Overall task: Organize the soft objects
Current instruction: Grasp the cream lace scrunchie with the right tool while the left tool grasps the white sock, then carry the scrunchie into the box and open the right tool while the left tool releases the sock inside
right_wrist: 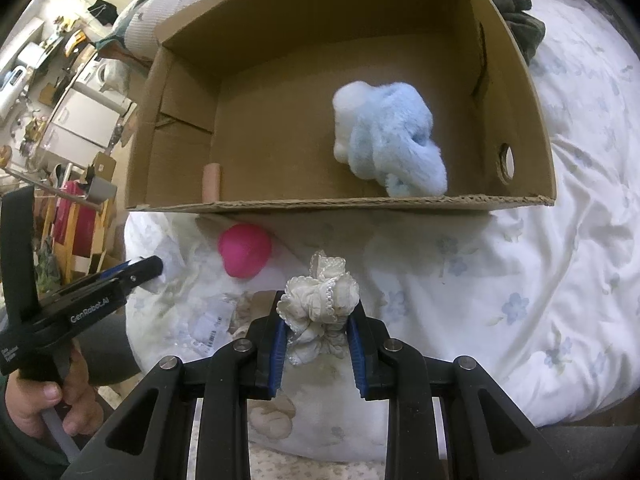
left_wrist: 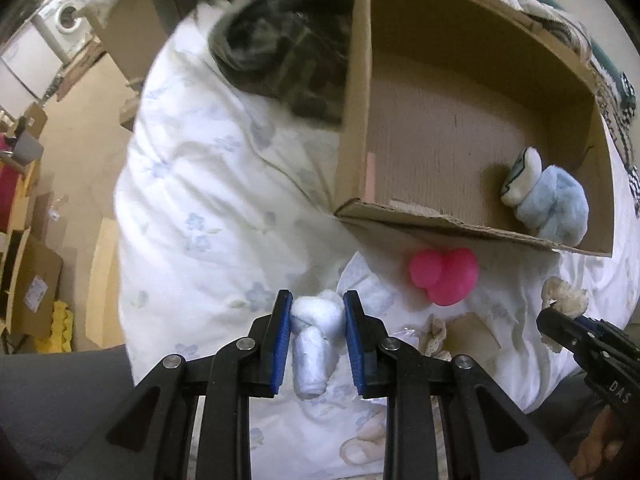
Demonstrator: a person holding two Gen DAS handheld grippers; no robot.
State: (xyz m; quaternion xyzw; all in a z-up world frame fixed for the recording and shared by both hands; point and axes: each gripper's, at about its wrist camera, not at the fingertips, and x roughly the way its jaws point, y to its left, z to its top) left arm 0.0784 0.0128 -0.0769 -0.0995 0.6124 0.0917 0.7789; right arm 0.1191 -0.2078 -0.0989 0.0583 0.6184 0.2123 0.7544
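My left gripper is shut on a white rolled sock bundle, held above the quilt in front of the cardboard box. My right gripper is shut on a cream lace-trimmed bundle, also in front of the box; it shows at the right edge of the left wrist view. A fluffy light-blue and white bundle lies inside the box near its right wall, also seen in the left wrist view. A pink soft ball lies on the quilt against the box front, also in the right wrist view.
The box rests on a white floral quilt. A dark fuzzy blanket lies left of the box. Cream fabric pieces and a plastic wrapper lie on the quilt near me. The floor with boxes lies to the left.
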